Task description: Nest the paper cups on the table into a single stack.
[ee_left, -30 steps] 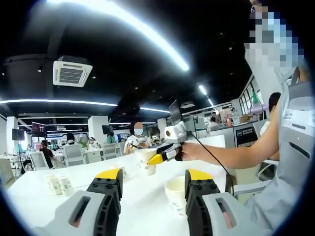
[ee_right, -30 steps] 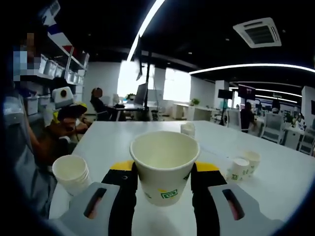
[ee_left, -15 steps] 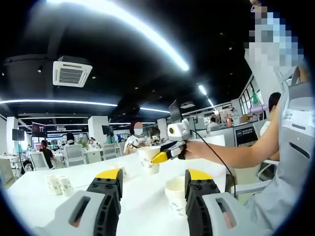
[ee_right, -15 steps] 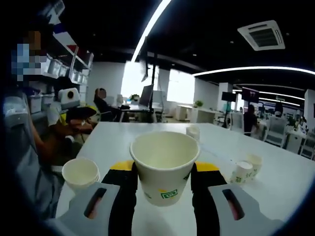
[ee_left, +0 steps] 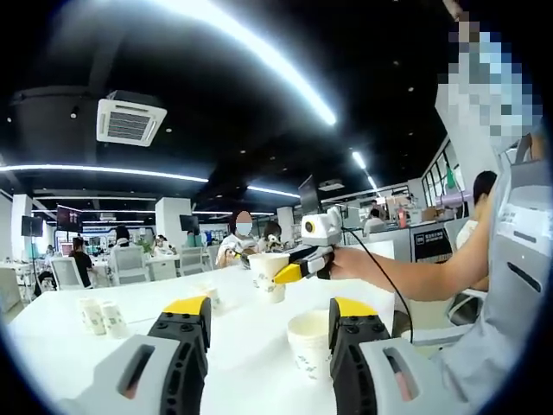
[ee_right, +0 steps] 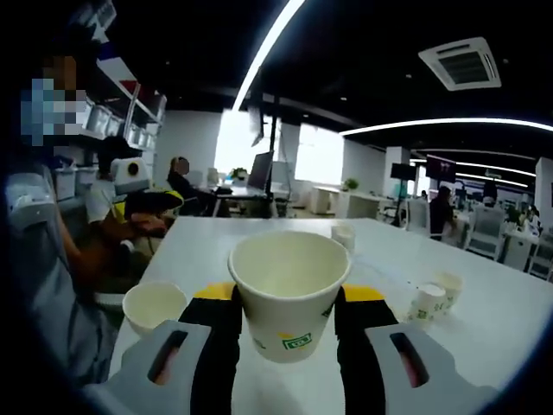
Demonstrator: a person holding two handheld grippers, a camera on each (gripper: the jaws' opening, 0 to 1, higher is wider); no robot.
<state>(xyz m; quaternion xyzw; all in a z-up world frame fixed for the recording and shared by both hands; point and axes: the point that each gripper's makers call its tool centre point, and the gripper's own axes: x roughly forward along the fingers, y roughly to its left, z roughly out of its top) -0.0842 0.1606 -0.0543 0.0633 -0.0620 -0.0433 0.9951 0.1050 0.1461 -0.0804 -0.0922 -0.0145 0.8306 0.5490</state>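
My right gripper [ee_right: 285, 324] has its fingers clenched on a paper cup [ee_right: 289, 290], held upright above the desk [ee_right: 380, 259] for nesting. My left gripper [ee_left: 270, 333] hangs released (nothing between) beside the target cup [ee_left: 309, 341] near the desk's edge.

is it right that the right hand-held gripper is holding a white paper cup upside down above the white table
Not quite. The right gripper view shows the white paper cup clamped upright, its open mouth facing up, not upside down. The right hand-held gripper does hold it above the white table, as the left gripper view also shows.
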